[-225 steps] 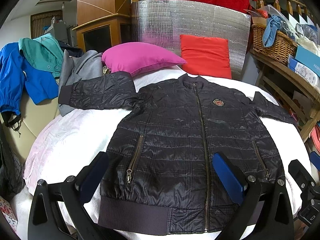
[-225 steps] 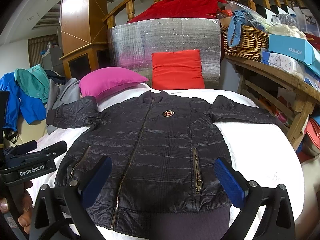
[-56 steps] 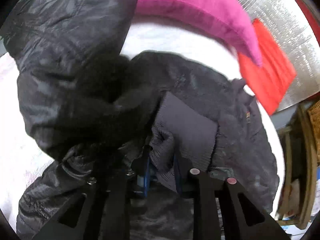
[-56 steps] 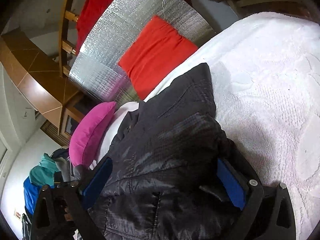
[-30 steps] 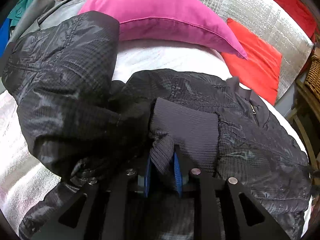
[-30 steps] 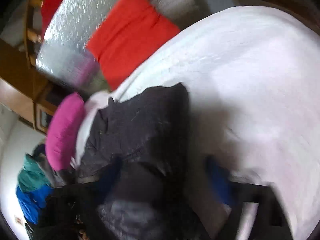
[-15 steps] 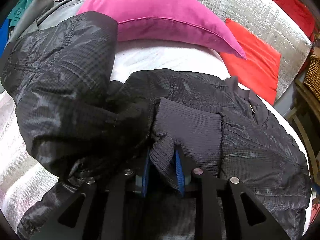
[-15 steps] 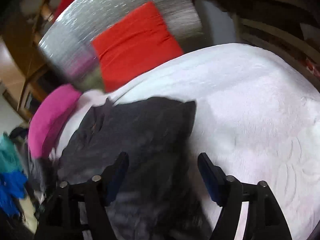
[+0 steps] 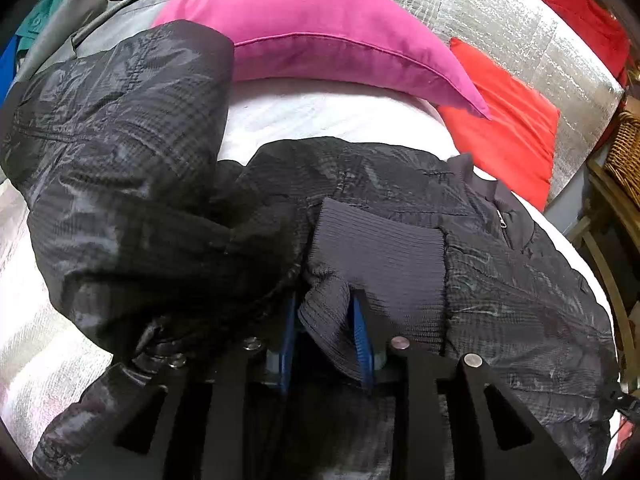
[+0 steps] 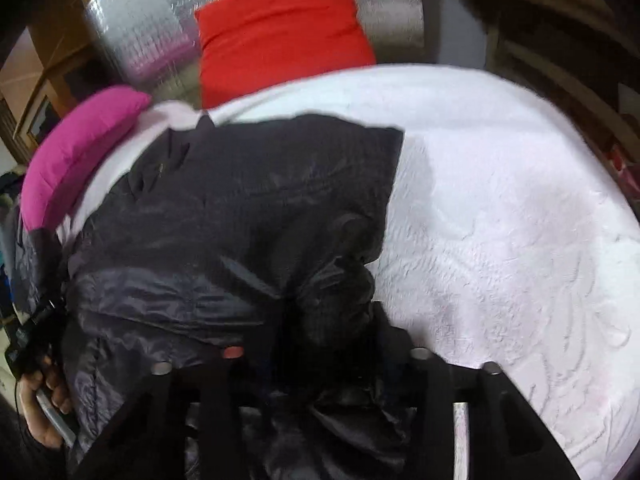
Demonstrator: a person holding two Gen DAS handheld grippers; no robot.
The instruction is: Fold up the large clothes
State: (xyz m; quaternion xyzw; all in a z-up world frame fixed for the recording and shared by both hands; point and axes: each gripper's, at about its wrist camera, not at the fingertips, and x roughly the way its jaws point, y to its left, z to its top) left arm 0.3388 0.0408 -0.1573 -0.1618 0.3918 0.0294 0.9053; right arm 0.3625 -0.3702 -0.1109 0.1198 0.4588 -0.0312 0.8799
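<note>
Left gripper (image 9: 325,332), jaws narrow and just easing apart, pinches the ribbed cuff (image 9: 376,256) of the black quilted jacket (image 10: 248,208) on the white bed (image 10: 500,220); right gripper (image 10: 324,360) jaws, just narrowing, straddle bunched jacket fabric, grip indeterminate.

Left wrist view sharp, even indoor light; right wrist view motion-blurred, soft. Fisheye bending, dark vignetted corners.

Our left gripper (image 9: 324,332) wears flat blue pads (image 9: 361,332) on black angular arms studded with round silver screws. Our right gripper (image 10: 320,364) has the same black frame and screws — its pads seem hidden. A hand (image 10: 42,404) grips a grey handle — no sleeve shows.
</note>
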